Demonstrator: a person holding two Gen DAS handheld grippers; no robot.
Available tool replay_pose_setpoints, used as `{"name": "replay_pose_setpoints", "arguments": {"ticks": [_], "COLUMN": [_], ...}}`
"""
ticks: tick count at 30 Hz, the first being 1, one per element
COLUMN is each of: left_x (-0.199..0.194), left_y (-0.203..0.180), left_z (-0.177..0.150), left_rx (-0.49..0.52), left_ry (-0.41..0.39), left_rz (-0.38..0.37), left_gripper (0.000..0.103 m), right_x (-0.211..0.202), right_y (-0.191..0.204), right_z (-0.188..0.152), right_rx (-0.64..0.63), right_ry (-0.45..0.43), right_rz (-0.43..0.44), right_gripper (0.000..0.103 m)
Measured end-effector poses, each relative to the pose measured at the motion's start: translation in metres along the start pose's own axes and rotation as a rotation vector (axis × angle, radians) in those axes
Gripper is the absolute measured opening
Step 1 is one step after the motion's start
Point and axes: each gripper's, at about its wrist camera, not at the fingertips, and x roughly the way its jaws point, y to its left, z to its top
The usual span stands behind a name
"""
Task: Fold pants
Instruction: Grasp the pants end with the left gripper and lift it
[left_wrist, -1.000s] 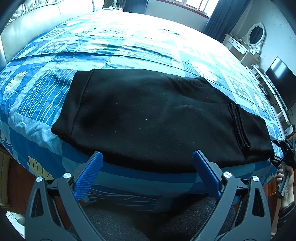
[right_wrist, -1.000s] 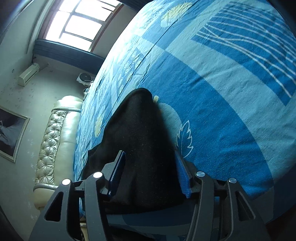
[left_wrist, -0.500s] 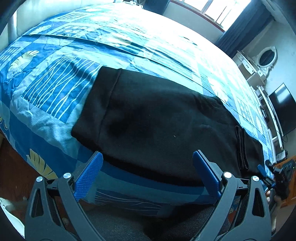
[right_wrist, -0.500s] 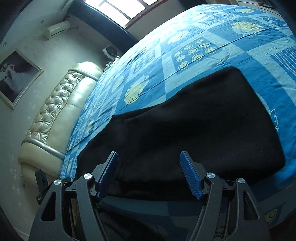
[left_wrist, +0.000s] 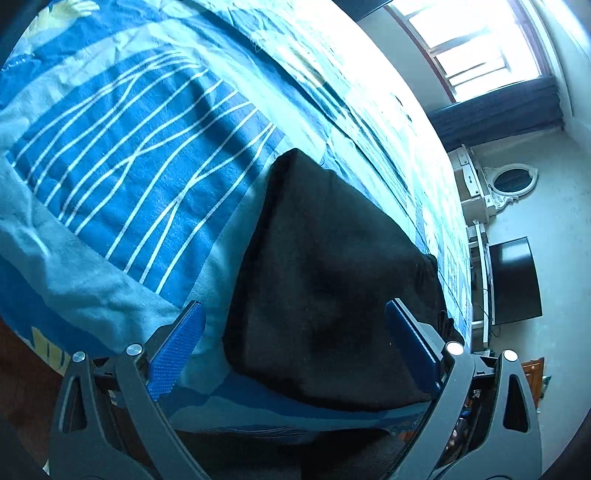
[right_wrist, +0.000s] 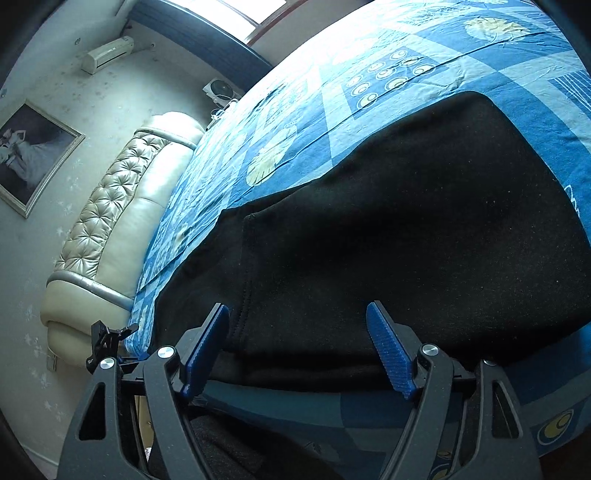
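Left wrist view first: the left gripper (left_wrist: 295, 347) hangs low at the near edge of the bed, tipped to one side. Its two blue fingers (left_wrist: 177, 350) are spread wide with nothing between them. Just past them lie the black pants (left_wrist: 332, 280) — flat on the blue bedspread (left_wrist: 122, 155), close to the near edge. One end of the pants sits between the finger tips in this view, but I cannot tell if the fingers touch the cloth. The bedspread has white wavy lines on a dark blue patch beside the pants. Farther off stand a black TV (left_wrist: 515, 280), a white dresser with an oval mirror (left_wrist: 511, 181), and a bright window (left_wrist: 476, 48) with a dark curtain (left_wrist: 498, 114) under it.

Right wrist view: the right gripper (right_wrist: 299, 350) is also low at the bed's near edge, and its blue fingers (right_wrist: 388, 350) are wide apart, holding nothing. The pants (right_wrist: 406, 240) fill the space in front of it and run away toward the left, with a stitched seam near the left finger. Past them the bedspread (right_wrist: 369, 74) shows yellow leaves and rings. At the far left — a cream padded headboard (right_wrist: 122, 206), a framed picture (right_wrist: 33, 155) on the wall, and an air conditioner (right_wrist: 107, 55) up high.
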Motion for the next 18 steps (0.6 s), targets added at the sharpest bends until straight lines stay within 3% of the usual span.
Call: {"name": "replay_pose_setpoints", "arguments": {"ticks": [6,9,14,18], "left_x": [0.005,0.012,0.019,0.033], "left_y": [0.010,0.009,0.001,0.003], "left_z": [0.008,0.004,0.001,0.007], "left_rx": [-0.002,-0.029,0.001,-0.056], "left_ry": [0.021,0.054,0.038,0.090], "left_rz": [-0.101,-0.206,-0.200,-0.212], "left_gripper": [0.097,0.094,0.091,0.033], "right_x": [0.002,0.002,0.004,0.006], "right_y": [-0.002,-0.004,0.001,0.005], "right_z": [0.000,-0.001,-0.001,-0.002], "right_rx": [0.012,0.032,0.021,-0.006], "right_ry": [-0.007,-0.016,-0.026,-0.031], "right_rz": [0.006,0.016,0.001,-0.018], "right_gripper": [0.079,0.080,0.081,0.083]}}
